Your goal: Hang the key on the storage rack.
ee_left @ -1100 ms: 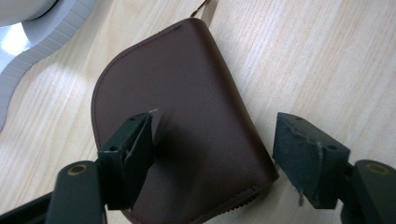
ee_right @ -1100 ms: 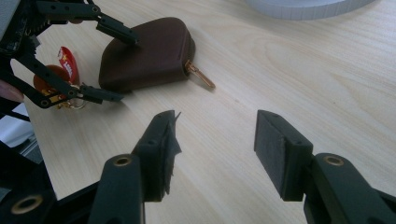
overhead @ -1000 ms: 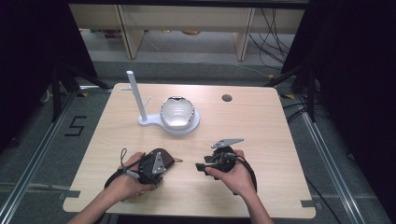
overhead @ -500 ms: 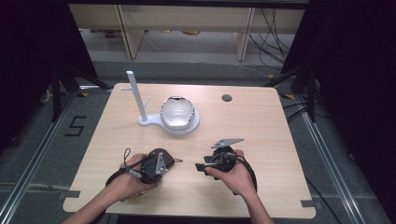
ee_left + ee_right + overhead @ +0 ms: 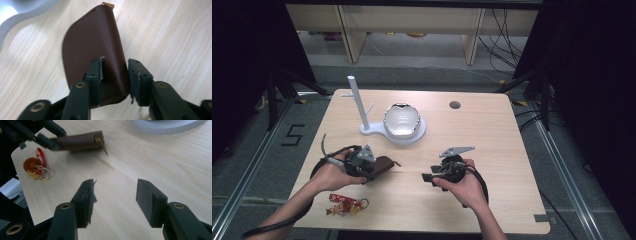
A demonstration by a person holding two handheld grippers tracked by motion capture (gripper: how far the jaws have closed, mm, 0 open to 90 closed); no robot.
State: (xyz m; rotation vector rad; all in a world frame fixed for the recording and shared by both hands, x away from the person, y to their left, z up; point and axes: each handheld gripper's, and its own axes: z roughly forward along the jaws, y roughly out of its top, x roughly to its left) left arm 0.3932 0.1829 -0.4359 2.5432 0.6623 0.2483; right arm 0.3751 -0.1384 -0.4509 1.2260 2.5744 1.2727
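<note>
Pinching the brown leather pouch (image 5: 95, 47) by its near end, the left tongs (image 5: 115, 75) have just been closing on it and hold it low over the table (image 5: 492, 130). Right tongs (image 5: 115, 200) sit spread, nothing between them. Grip's only on the edge, so the pouch could swing or slip out onto the keychain (image 5: 344, 204)
</note>
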